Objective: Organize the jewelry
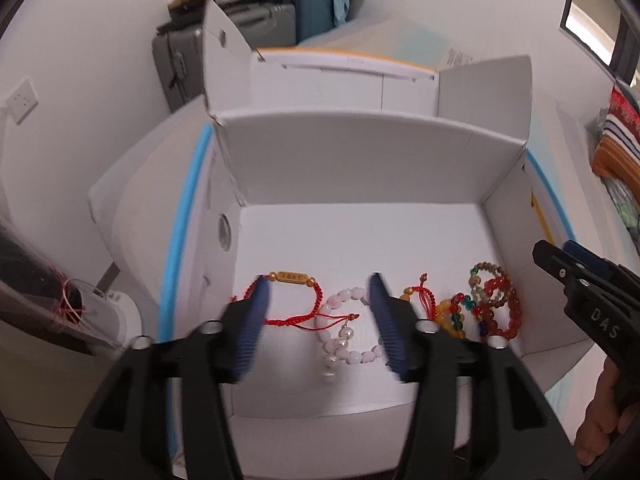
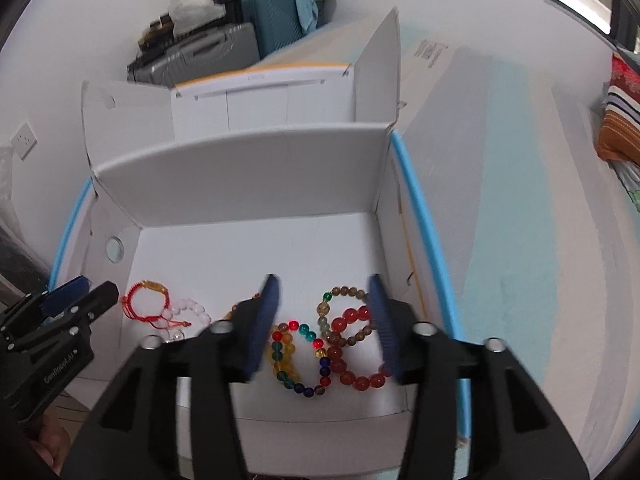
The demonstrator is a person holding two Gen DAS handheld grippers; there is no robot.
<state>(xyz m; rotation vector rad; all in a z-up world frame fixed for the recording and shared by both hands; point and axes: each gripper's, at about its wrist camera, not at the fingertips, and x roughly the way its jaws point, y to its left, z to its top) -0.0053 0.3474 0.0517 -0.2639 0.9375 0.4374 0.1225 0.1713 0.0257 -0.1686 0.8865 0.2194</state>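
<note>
An open white cardboard box holds several bracelets on its floor. In the left wrist view, a red cord bracelet with a gold bar and a pink-and-white bead bracelet lie under my open, empty left gripper. A multicolour bead bracelet, a red bead bracelet and a brown bead bracelet lie overlapped beneath my open, empty right gripper. The right gripper also shows in the left wrist view, and the left gripper in the right wrist view.
The box's flaps stand up at the back and sides. A second white box with an orange edge sits behind. Suitcases stand against the far wall. Striped fabric lies at right.
</note>
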